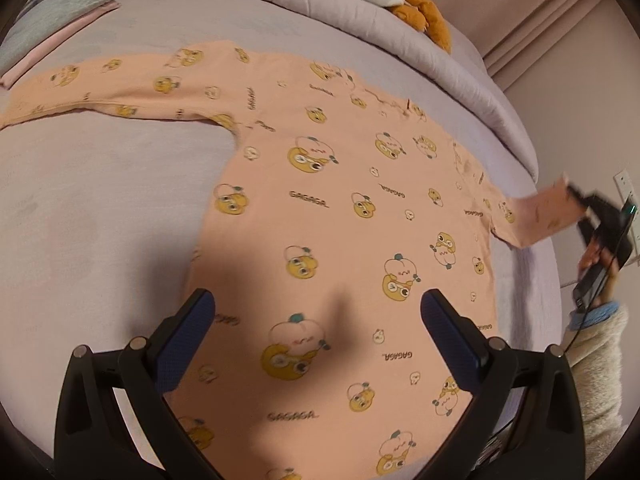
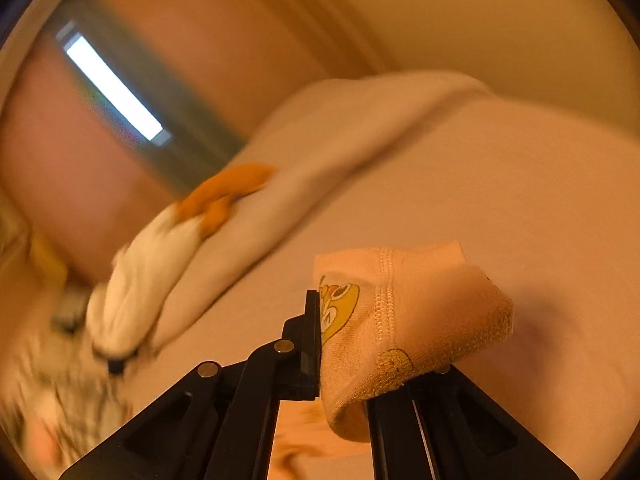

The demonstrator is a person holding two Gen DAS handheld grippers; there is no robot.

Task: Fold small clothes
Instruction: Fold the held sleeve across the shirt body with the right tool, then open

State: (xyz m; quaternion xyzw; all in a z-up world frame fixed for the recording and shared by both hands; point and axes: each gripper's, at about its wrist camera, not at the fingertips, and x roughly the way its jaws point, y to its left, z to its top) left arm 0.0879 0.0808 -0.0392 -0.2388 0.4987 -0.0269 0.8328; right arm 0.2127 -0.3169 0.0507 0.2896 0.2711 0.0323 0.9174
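While lying spread flat, print side up, across the bed (image 1: 100,200), shirt (image 1: 340,220) presenting both sleeves for folding. Right tongs (image 2: 320,344) clamping tight on right sleeve cuff (image 2: 400,320), holding it raised clear of the bed, probably for carrying inward over the body. Left tongs (image 1: 316,344) hovering wide apart above the lower hem area, gripping nothing, likely waiting to pin or catch fabric. Left sleeve (image 1: 100,88) lying extended, not yet folded. Plush toy (image 1: 424,16) resting well apart, near the blanket.
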